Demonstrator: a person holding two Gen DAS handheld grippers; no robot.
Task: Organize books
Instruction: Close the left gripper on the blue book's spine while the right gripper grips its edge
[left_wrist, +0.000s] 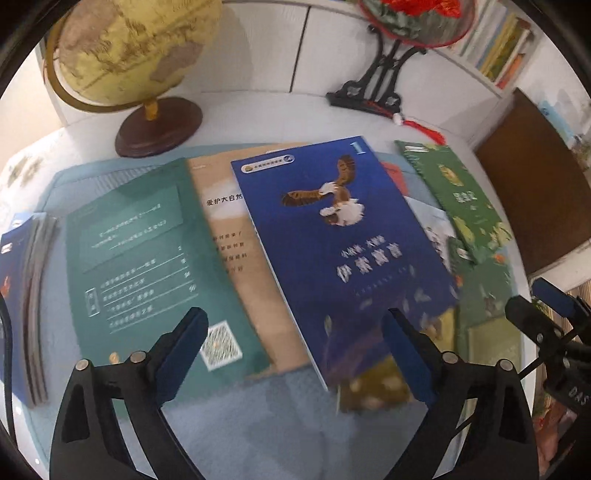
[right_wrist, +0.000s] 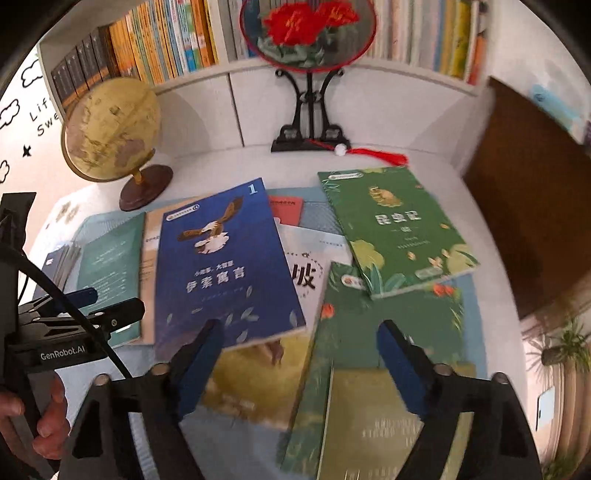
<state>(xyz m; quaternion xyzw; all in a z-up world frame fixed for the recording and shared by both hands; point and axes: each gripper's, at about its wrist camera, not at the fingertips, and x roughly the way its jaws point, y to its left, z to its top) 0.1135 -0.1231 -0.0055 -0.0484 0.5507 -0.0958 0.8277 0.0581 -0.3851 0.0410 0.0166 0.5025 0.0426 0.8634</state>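
Several books lie overlapping on a pale blue mat (left_wrist: 258, 424). A dark blue book with an eagle (left_wrist: 343, 240) rests on a tan book (left_wrist: 229, 229), beside a teal book (left_wrist: 147, 258). My left gripper (left_wrist: 293, 321) hangs open above their near edges, holding nothing. In the right wrist view the blue eagle book (right_wrist: 221, 266) overlaps a white book (right_wrist: 306, 273) and a yellow-brown book (right_wrist: 258, 373). A green insect book (right_wrist: 395, 229) lies on another green book (right_wrist: 369, 325). My right gripper (right_wrist: 300, 330) is open and empty above these. A hand (right_wrist: 48, 424) holds the left gripper (right_wrist: 107, 302).
A globe (right_wrist: 110, 129) and a red embroidered fan on a black stand (right_wrist: 308, 37) stand at the back of the white desk. Behind them runs a shelf of upright books (right_wrist: 155, 48). A brown panel (right_wrist: 528, 192) is at the right. A small stack of books (left_wrist: 29, 295) lies far left.
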